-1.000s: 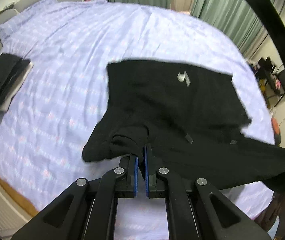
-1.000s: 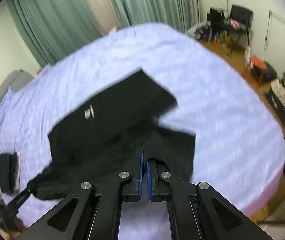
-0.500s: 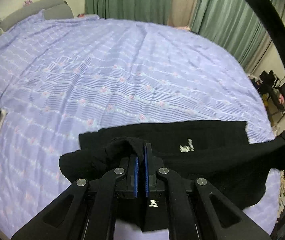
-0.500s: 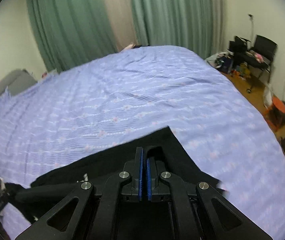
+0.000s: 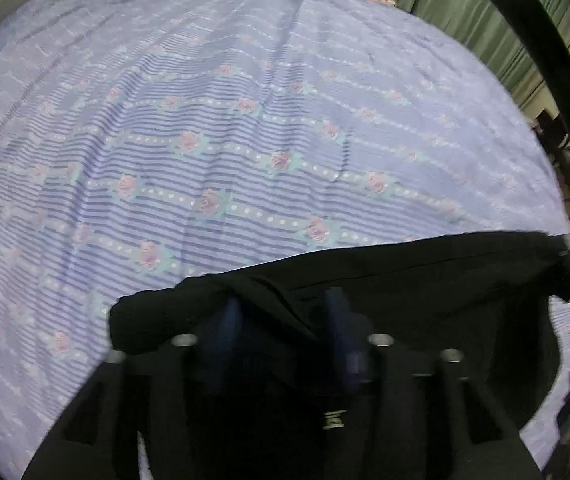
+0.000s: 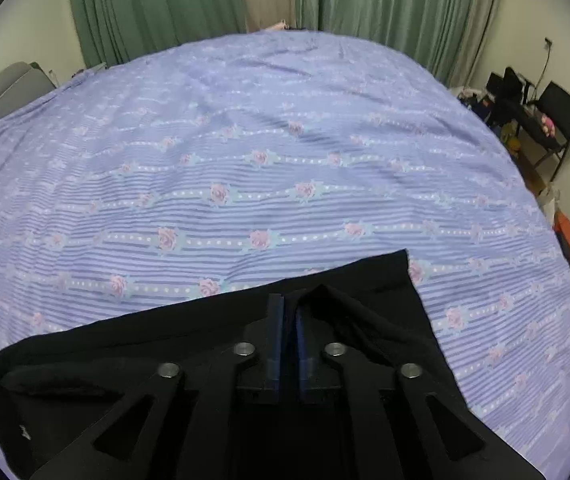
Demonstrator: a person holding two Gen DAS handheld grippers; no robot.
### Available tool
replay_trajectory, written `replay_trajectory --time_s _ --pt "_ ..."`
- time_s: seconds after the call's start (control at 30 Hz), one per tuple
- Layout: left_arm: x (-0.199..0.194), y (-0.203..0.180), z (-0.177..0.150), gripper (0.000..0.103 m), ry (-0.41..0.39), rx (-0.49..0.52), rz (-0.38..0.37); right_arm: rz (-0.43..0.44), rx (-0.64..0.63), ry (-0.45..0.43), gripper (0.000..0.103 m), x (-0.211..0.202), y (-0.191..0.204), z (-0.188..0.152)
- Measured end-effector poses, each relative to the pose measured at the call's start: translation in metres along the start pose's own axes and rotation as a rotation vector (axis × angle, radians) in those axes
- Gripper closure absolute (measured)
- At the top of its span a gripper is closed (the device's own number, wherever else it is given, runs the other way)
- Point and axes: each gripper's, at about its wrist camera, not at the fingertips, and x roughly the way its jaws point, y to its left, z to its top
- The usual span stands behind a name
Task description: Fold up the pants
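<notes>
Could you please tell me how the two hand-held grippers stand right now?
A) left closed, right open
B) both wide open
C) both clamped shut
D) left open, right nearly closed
D: the left hand-held gripper has its blue pads spread wide, a fold of the black fabric pants lying loose between them, while the right hand-held gripper shows only a narrow gap between its pads, the pants' fabric draped over its right finger.

1. Left wrist view sits low and close over the bed's (image 5: pixel 245 140) near edge, facing the far curtains (image 5: pixel 465 12).
2. Right wrist view sits alongside, facing the same way.
3. Both share the bedspread and black pants (image 5: pixel 425 280).
</notes>
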Motion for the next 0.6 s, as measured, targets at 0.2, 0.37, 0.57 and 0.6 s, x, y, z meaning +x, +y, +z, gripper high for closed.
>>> replay_trajectory --time_s 0.2,0.37,0.57,0.6 --pt "-0.052 0.002 0.002 0.010 -0.094 -0.026 -0.114 0.068 0.002 -0.083 0.032 -0.044 0.012 -0.007" --pt "-0.100 0.018 -0.009 0.010 -0.177 0.045 -0.135 0.123 -0.056 -0.153 0.032 -0.099 0.024 -0.035" --pt "-0.126 0.039 -0.074 0.011 -0.294 0.234 -0.039 0.152 -0.082 -0.178 0.032 -0.147 0.033 -0.101" --pt "-0.126 0.043 -0.082 0.012 -0.300 0.245 -0.048 0.157 -0.096 -0.170 0.032 -0.149 0.038 -0.110"
